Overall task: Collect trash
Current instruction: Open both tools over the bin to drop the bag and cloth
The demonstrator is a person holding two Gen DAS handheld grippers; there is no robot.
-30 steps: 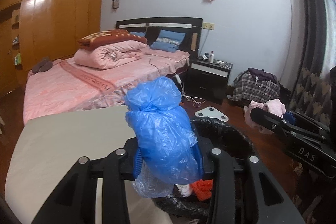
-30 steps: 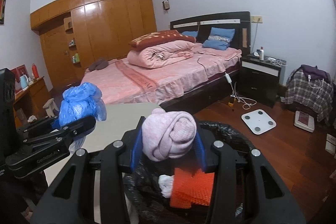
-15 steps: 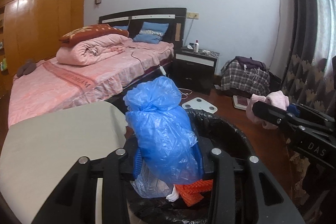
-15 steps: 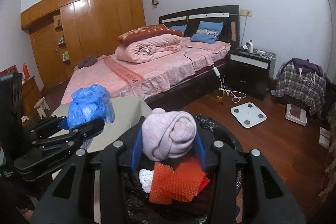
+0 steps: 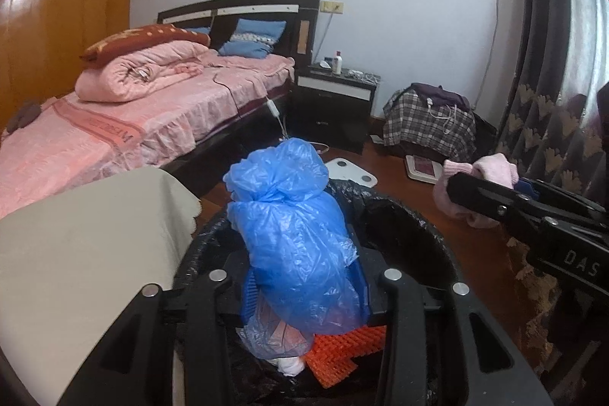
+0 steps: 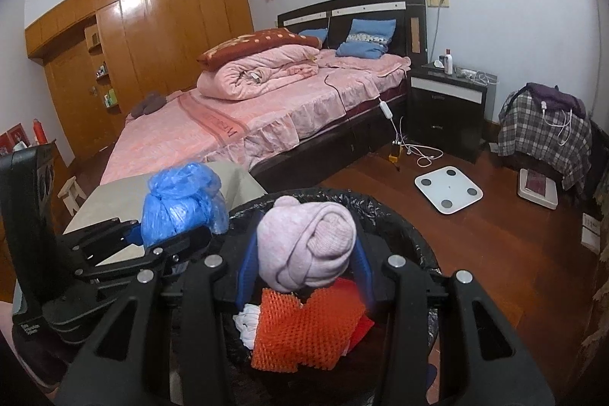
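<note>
The left gripper [image 5: 304, 295] is clamping a crumpled blue plastic bag, knotted at its top [image 5: 293, 234], between its blue-padded fingers [image 5: 248, 295]; the right gripper [image 6: 304, 265] is pinching a rolled pale-pink knitted cloth bundle [image 6: 306, 248] in the same way; both loads are hanging over the mouth of a round bin lined with black plastic [image 5: 411, 219], which is standing just beside a table draped in beige cloth [image 5: 76, 246]. Inside the bin an orange mesh pad [image 6: 304, 330] and a scrap of white cloth [image 6: 247, 324] are lying on top of the contents. In my judgement the blue bag is handling as light and soft but slippery; the film is yielding under the pads, so a hold low on the bunched body, as now, is looking sounder than one at the loose knot, which could slide free. The knitted bundle is appearing light, compressible and of good friction; a grip across its rolled middle is suiting it, though a loose end could unroll and snag on a finger at release. Neither item is looking fragile; a drop into the bin is carrying little risk beyond the liner's rim folding inward.
</note>
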